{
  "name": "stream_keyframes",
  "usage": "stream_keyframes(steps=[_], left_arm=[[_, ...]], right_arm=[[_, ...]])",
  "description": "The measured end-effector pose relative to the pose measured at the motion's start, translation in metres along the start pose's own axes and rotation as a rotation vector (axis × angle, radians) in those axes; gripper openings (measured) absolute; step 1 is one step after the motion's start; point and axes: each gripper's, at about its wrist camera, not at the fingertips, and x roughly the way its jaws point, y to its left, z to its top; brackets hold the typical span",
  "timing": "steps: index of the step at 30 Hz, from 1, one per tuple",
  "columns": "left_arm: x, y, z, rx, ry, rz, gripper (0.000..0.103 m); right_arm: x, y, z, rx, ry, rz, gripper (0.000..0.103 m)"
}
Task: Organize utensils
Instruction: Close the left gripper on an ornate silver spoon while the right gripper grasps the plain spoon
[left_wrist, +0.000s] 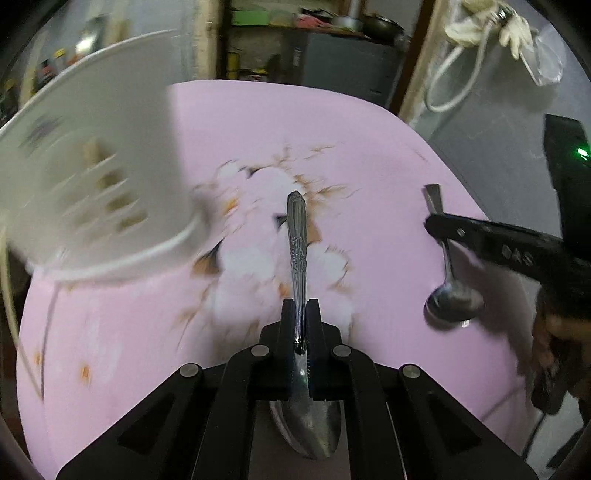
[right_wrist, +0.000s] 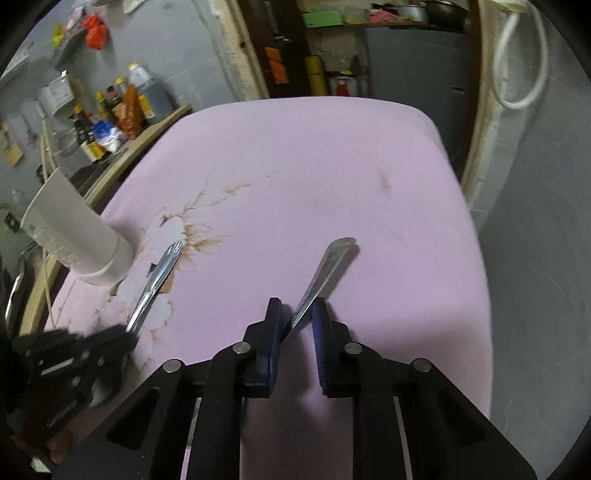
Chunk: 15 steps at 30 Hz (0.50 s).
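Note:
In the left wrist view my left gripper is shut on an ornate-handled spoon. Its handle points forward over the pink cloth and its bowl lies under the jaws. To the right, my right gripper grips a plain spoon across its handle, bowl toward the camera. In the right wrist view that plain spoon runs slantwise between the blue pads of my right gripper, touching both. My left gripper sits at lower left with the ornate spoon sticking out. A white perforated utensil holder stands at the left.
A pink floral cloth covers the table. The white holder stands near its left edge. Bottles and packets crowd a wooden shelf beyond that edge. A grey wall and a white cord are on the right. A hand holds the right gripper.

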Motion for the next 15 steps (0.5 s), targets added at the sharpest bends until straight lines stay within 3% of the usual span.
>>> stream_keyframes(steps=[7, 9, 11, 15], left_arm=[[-0.019, 0.012, -0.015, -0.074, -0.009, 0.074, 0.006], [-0.02, 0.014, -0.014, -0.073, -0.001, 0.071, 0.006], [-0.021, 0.014, -0.012, -0.06, 0.003, 0.093, 0.009], [-0.021, 0.017, -0.006, -0.052, 0.005, 0.111, 0.012]], right_arm=[[0.001, 0.015, 0.001, -0.108, 0.031, 0.073, 0.014], [-0.001, 0.016, 0.0, -0.115, 0.045, 0.061, 0.018], [-0.001, 0.018, 0.0, -0.124, 0.05, 0.028, 0.037], [0.002, 0.03, -0.001, -0.146, 0.043, -0.061, 0.037]])
